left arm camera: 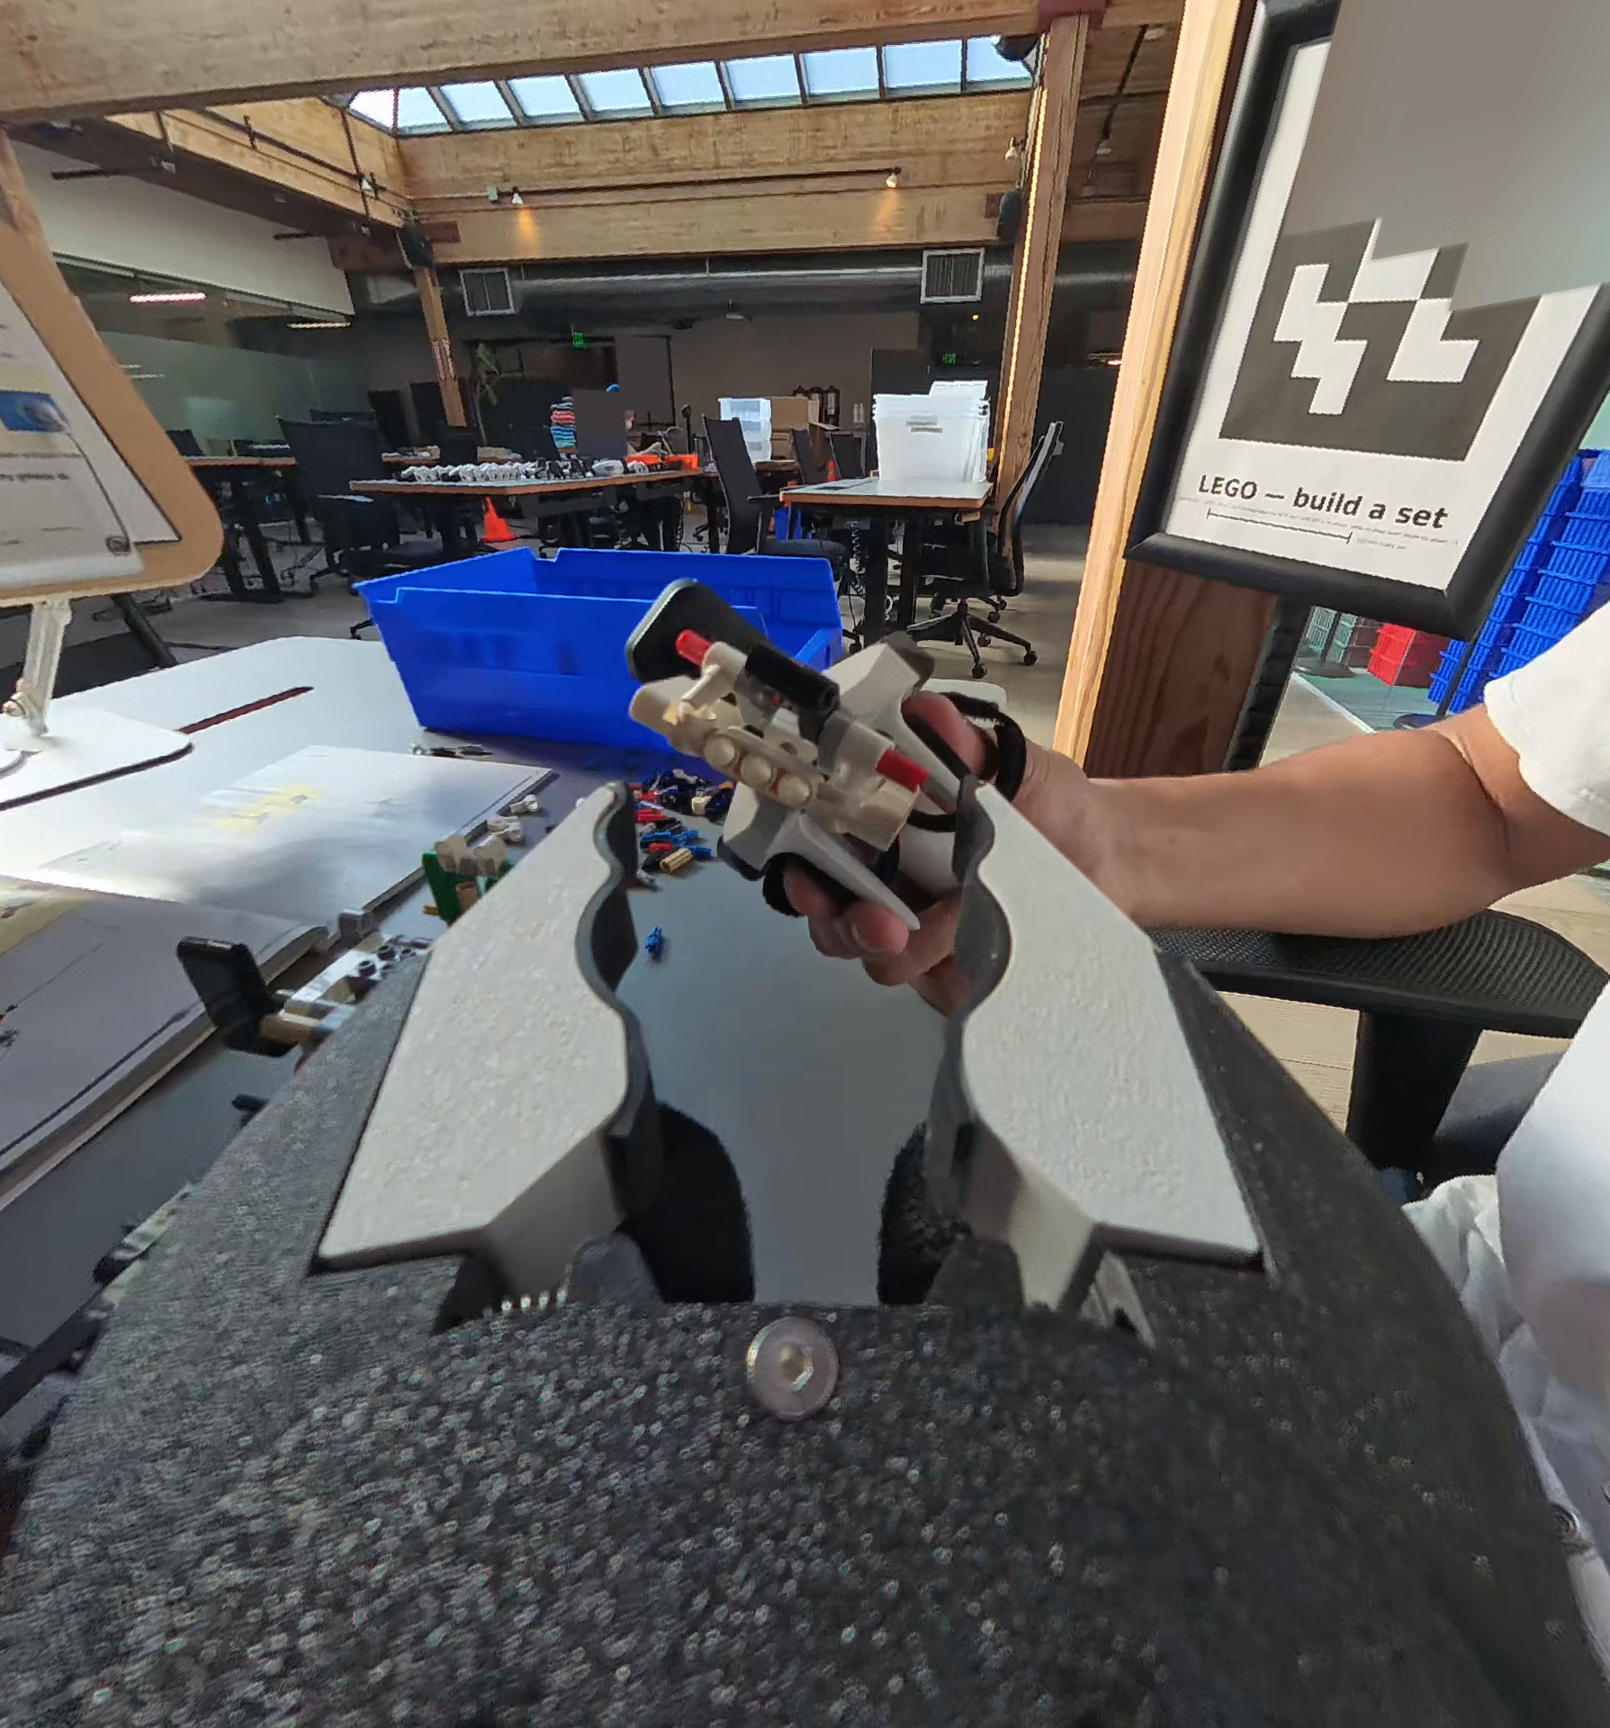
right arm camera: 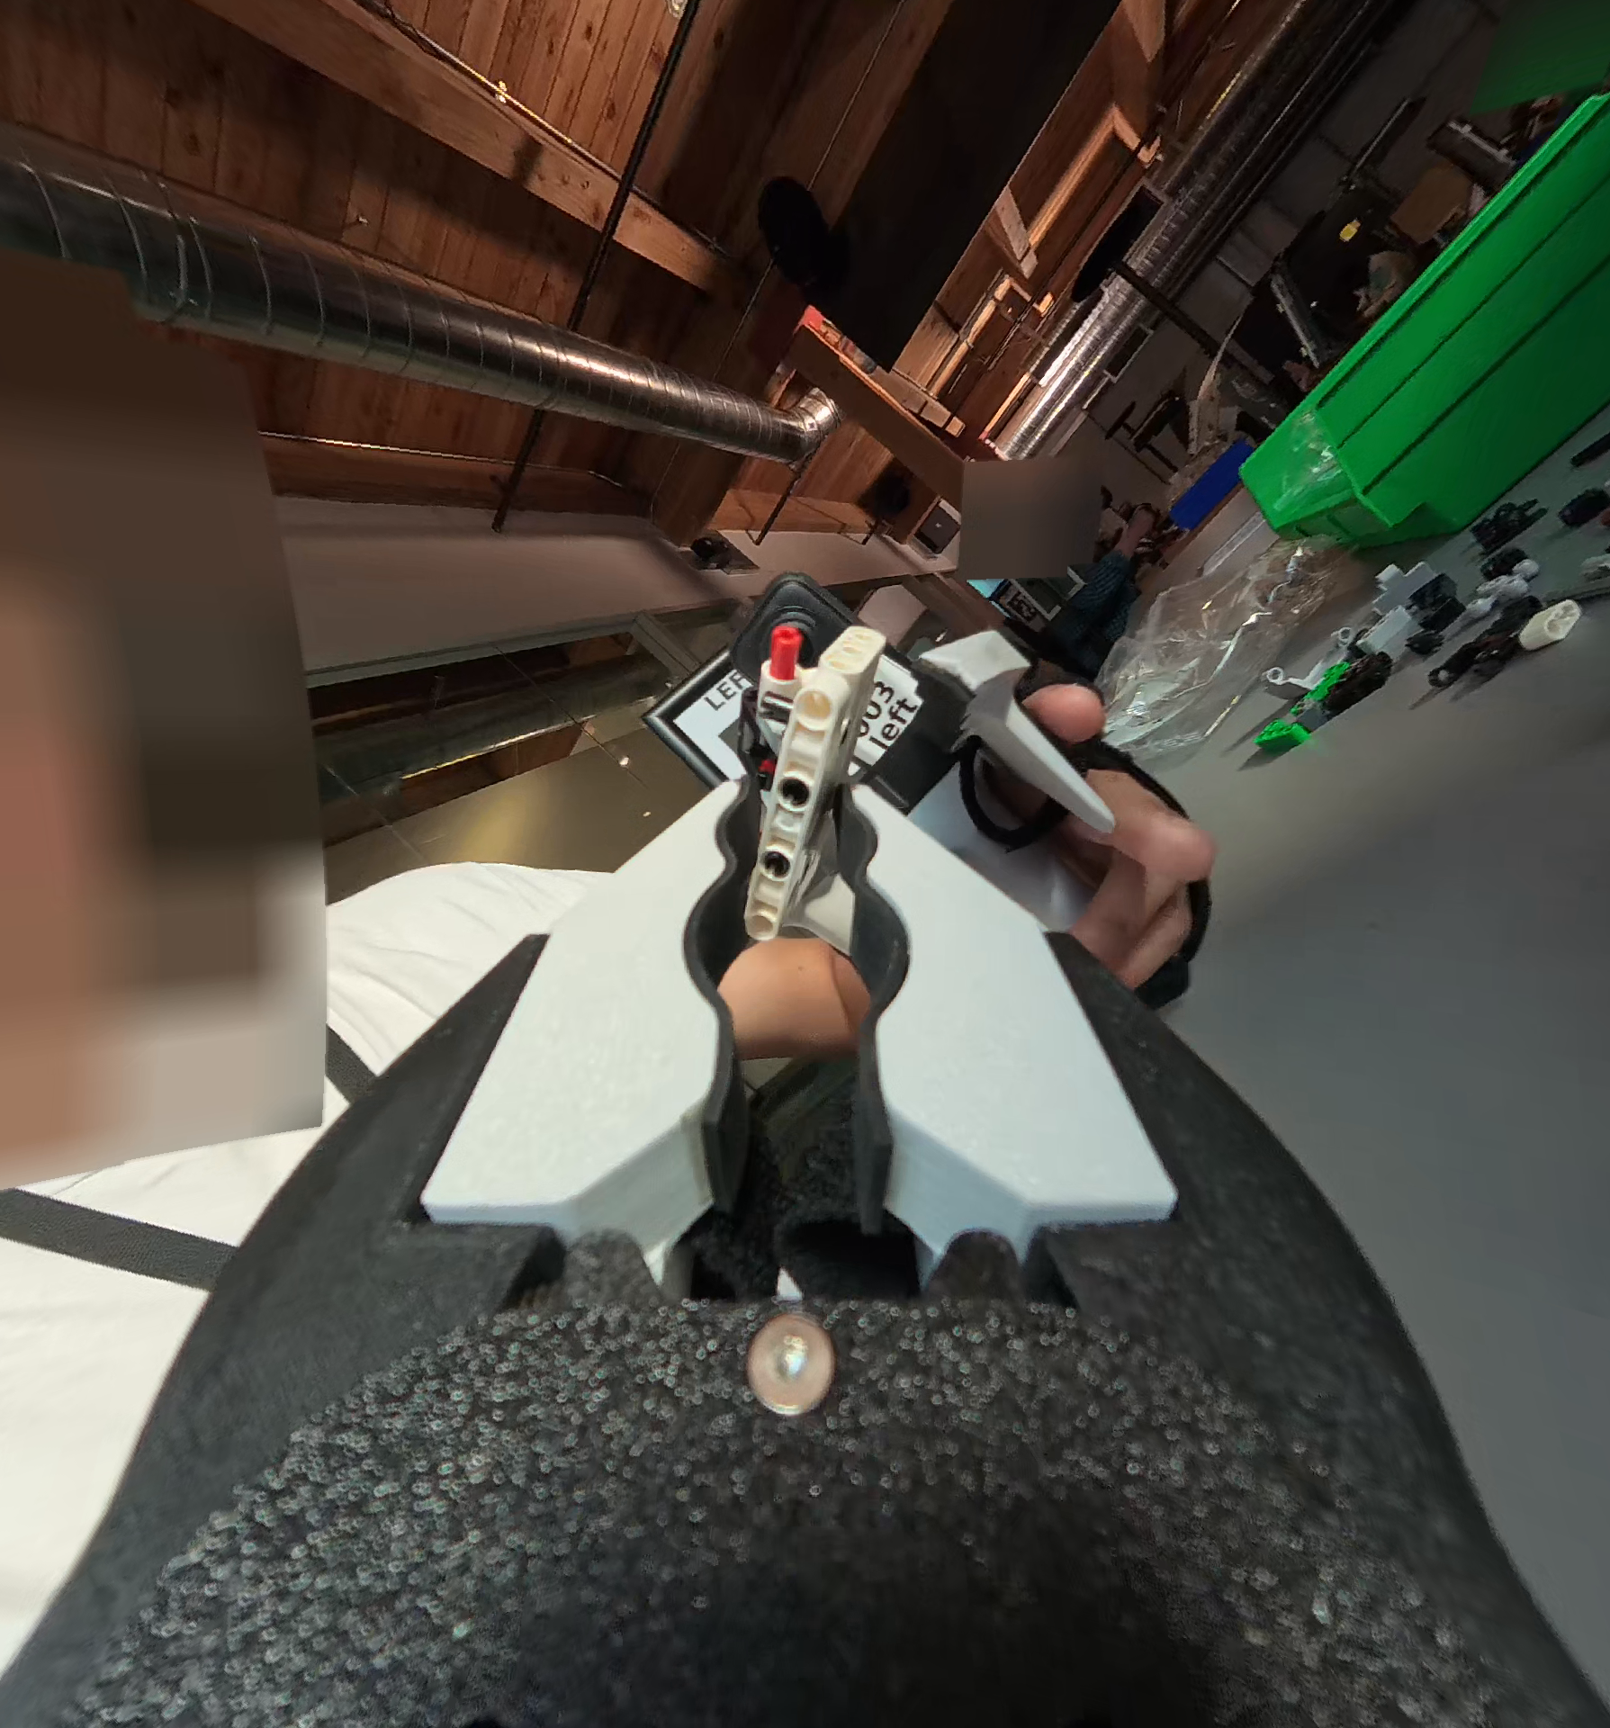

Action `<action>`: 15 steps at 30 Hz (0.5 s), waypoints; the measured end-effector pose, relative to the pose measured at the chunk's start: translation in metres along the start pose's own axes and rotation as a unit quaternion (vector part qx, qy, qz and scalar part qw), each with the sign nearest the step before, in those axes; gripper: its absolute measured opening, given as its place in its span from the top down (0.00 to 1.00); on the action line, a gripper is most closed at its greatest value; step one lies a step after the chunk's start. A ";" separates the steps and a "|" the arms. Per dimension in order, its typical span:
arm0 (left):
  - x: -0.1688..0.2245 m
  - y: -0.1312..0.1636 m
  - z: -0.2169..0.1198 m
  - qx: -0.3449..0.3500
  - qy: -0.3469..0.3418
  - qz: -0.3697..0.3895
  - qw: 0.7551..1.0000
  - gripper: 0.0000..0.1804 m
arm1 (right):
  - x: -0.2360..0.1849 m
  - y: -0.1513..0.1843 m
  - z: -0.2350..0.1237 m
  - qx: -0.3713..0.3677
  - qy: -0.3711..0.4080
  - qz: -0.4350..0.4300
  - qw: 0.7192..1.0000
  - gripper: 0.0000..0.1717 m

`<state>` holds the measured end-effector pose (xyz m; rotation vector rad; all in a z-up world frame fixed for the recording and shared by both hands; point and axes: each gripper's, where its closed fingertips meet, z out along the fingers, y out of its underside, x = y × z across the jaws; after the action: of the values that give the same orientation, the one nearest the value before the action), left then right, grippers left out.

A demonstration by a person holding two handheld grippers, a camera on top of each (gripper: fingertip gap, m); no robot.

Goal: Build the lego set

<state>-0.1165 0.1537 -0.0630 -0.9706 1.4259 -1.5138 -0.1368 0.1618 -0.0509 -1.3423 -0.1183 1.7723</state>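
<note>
My right gripper [right arm camera: 796, 804] is shut on a small brick assembly [right arm camera: 810, 739] made of cream beams with red pins and a black part. It holds the assembly up in the air. In the left wrist view the same assembly [left arm camera: 782, 748] sits clamped between the right gripper's grey-white fingers [left arm camera: 876, 673], held by a hand [left arm camera: 876, 926]. My left gripper [left arm camera: 796, 813] is open and empty, with only the dark table [left arm camera: 763, 1029] showing between its white fingers [left arm camera: 520, 1010]. It points at the assembly from just short of it. The left gripper also shows in the right wrist view [right arm camera: 1035, 748].
A blue bin [left arm camera: 539, 636] stands at the back of the table. Loose small pieces [left arm camera: 679, 823], a small green build [left arm camera: 455, 879] and an open booklet [left arm camera: 315, 813] lie to the left. A framed sign [left arm camera: 1343, 421] stands at the right. A green bin [right arm camera: 1437, 393] and a plastic bag [right arm camera: 1231, 636] are farther off. Left and right tips are no more than a few centimetres apart.
</note>
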 end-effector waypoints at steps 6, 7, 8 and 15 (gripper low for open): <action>-0.004 -0.003 -0.017 -0.028 0.014 -0.172 0.985 0.74 | 0.020 0.013 -0.003 -0.098 0.139 -0.221 0.960 0.92; -0.003 -0.003 -0.018 -0.031 0.022 -0.188 0.981 0.79 | 0.018 0.016 -0.001 -0.114 0.139 -0.248 0.952 0.92; -0.002 -0.002 -0.018 -0.037 0.030 -0.193 0.980 0.80 | 0.015 0.017 0.001 -0.120 0.138 -0.262 0.948 0.92; 0.009 0.001 -0.021 -0.044 0.056 -0.162 0.984 0.88 | 0.018 0.025 0.001 -0.140 0.121 -0.246 0.951 0.91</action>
<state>-0.1392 0.1532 -0.0655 -1.2359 1.4767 -1.7767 -0.1525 0.1590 -0.0774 -1.5565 -0.5375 1.1912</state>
